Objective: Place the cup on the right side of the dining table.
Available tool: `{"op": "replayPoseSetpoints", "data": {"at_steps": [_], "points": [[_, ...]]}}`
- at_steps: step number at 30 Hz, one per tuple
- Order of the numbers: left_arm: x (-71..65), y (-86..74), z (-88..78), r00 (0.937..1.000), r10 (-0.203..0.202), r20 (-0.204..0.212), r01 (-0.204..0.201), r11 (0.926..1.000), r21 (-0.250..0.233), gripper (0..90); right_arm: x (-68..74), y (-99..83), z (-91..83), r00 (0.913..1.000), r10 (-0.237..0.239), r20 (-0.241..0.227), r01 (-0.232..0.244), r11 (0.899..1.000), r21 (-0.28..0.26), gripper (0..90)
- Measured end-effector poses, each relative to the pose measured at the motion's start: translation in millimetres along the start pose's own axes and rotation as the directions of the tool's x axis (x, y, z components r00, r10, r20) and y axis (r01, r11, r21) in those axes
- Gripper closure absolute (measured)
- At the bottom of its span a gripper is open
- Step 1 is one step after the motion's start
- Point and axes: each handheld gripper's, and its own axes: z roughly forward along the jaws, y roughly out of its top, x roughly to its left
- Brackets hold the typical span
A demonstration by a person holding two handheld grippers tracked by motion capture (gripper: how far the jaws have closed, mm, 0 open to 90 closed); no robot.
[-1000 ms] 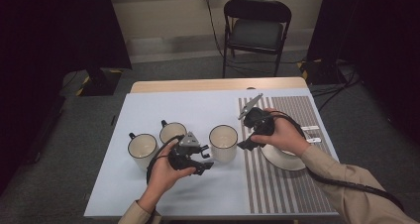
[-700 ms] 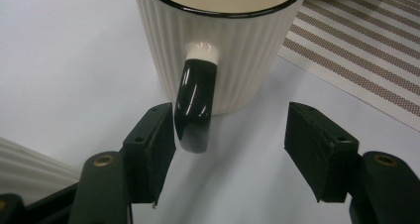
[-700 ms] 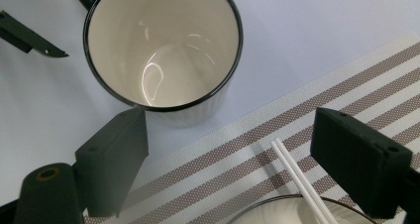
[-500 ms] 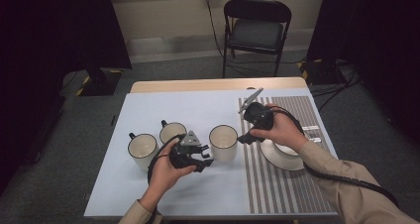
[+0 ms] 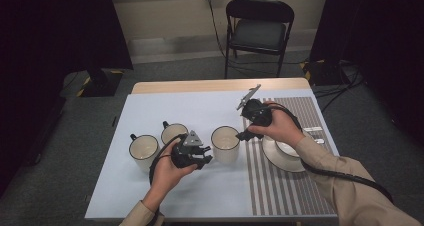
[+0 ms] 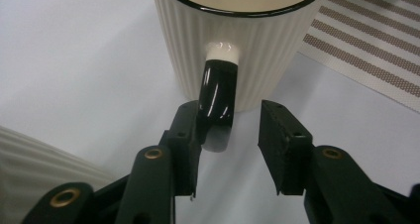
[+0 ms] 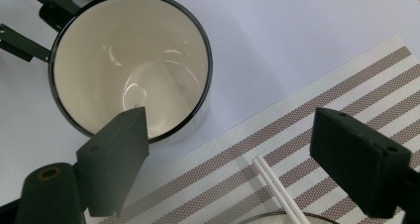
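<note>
Step in hand: grasping the mug (image 5: pixel 225 144) by its handle (image 6: pixel 218 102) — the left hand-held gripper (image 5: pixel 204 159) has its jaws either side of the handle and has just been closing on it.
Left hand-held gripper state: narrowed; in the left gripper view one pad touches the handle's side, the other stands a little off it — not yet a firm pinch.
Right hand-held gripper (image 7: pixel 230 162): jaws wide, nothing between them; it hovers over the striped mat (image 7: pixel 317 110), just beside the mug's rim.
Mug place: upright on the bench (image 5: pixel 150 111), just left of the mat, right of two other mugs (image 5: pixel 143 148); a plate (image 5: pixel 283 157) lies on the mat near it.
Mug pointing: mouth up, long axis vertical; handle turned toward the person's side and to the left, bar running up and down.
Next move calls for: bringing the free pad in until both press the handle squarely, then lifting straight — I judge an off-centre pinch would let the mug swing or tip.
</note>
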Motion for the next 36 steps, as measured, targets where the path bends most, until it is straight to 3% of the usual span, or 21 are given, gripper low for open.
{"op": "replayPoseSetpoints", "data": {"at_steps": [4,9,11,13,16,22,27,36], "points": [[0.2,-0.2,-0.4,0.9998,-0.002,-0.02,0.002,1.0,0.007,65.8,-1.6,2.7,4.0,1.0,0.002,0.001,-0.002,1.0,0.013,15.5],[1.6,0.0,-1.3,0.9995,-0.006,-0.031,0.006,0.9999,0.009,71.5,-4.6,5.9,4.4,0.9998,0.018,0.01,-0.018,1.0,-0.004,23.5],[1.9,0.2,-1.9,0.9993,-0.01,-0.036,0.011,0.9999,0.01,73.2,-4.3,8.6,4.5,0.9993,0.026,-0.028,-0.026,1.0,-0.007,27.3],[2.0,0.2,-2.2,0.9991,-0.019,-0.039,0.019,0.9998,0.003,74.6,-2.9,12.5,5.9,0.9996,0.02,-0.018,-0.02,1.0,-0.001,27.4],[2.4,0.0,-1.9,0.999,-0.028,-0.036,0.028,0.9996,-0.004,76.6,-1.5,17.6,9.5,0.9997,0.011,-0.023,-0.011,1.0,0.014,30.4],[2.8,0.6,-1.8,0.9984,-0.041,-0.038,0.041,0.9991,-0.004,77.2,-3.3,21.4,17.5,0.9962,0.081,-0.032,-0.079,0.995,0.068,43.2],[2.1,1.8,-1.8,0.9981,-0.042,-0.045,0.042,0.9991,0.005,77.2,-0.2,20.9,26.1,0.9955,0.095,-0.01,-0.093,0.989,0.115,49.9],[1.9,3.7,-1.9,0.9978,-0.046,-0.049,0.047,0.9988,0.017,77.4,5.9,25.1,28.7,0.9923,0.123,0.013,-0.123,0.982,0.143,63.4]]}}
